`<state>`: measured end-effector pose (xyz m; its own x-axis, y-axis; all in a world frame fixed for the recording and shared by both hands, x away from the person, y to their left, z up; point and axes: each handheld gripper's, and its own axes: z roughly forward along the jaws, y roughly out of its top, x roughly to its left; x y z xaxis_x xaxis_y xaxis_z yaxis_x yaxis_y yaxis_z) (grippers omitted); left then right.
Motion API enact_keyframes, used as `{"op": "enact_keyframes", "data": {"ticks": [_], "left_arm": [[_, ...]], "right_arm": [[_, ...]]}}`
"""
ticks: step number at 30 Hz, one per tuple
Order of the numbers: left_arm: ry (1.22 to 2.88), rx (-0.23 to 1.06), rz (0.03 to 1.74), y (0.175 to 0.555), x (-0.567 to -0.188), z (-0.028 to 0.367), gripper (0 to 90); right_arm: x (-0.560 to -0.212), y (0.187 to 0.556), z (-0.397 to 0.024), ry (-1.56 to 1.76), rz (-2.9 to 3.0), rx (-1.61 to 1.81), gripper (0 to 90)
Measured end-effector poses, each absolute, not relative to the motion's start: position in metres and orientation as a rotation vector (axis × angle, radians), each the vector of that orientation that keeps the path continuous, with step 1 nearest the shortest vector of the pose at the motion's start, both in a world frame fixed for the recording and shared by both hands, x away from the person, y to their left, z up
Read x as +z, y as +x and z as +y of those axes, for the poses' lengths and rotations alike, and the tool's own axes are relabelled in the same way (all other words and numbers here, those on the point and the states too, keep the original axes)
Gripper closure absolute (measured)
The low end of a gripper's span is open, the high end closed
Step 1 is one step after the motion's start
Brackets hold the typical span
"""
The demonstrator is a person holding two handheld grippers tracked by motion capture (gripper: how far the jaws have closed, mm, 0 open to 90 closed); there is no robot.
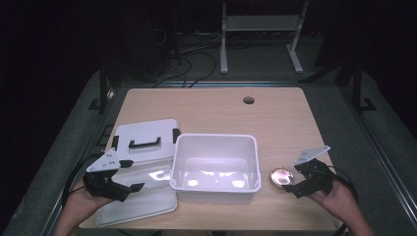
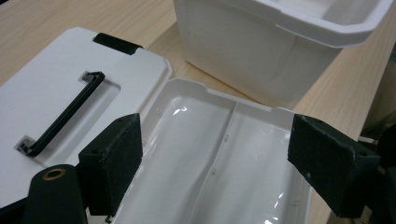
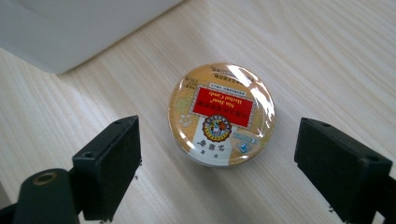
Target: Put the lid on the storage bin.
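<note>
A round gold candy tin (image 1: 281, 176) with a red label lies flat on the wooden table, just right of a white plastic bin (image 1: 215, 189). My right gripper (image 1: 293, 178) is open beside it. In the right gripper view the tin (image 3: 221, 113) sits between and just beyond the two jaws, touching neither. My left gripper (image 1: 132, 175) stands open over a glossy white upturned lid (image 1: 142, 199) at the bin's left. In the left gripper view the jaws of my left gripper (image 2: 217, 128) are spread wide above that lid (image 2: 224, 158), with nothing pinched.
A second white lid (image 1: 147, 129) with a black handle (image 2: 60, 116) and black side clips lies flat behind the upturned one. The bin (image 2: 252, 56) is open and looks bare inside. A cable hole (image 1: 249, 100) is in the table's far side. A person's hands hold both grippers.
</note>
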<state>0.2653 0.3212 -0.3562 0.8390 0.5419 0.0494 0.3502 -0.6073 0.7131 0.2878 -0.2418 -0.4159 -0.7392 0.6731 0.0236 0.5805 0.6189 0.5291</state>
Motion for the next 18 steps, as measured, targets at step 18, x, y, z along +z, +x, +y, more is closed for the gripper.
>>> {"op": "enact_keyframes", "data": {"ticks": [18], "left_arm": [[2.328, 0.328, 0.629, 0.287, -0.363, 0.309, 14.2]], "right_arm": [[-0.427, 0.313, -0.214, 0.968, 2.789, 0.495, 13.5]]}}
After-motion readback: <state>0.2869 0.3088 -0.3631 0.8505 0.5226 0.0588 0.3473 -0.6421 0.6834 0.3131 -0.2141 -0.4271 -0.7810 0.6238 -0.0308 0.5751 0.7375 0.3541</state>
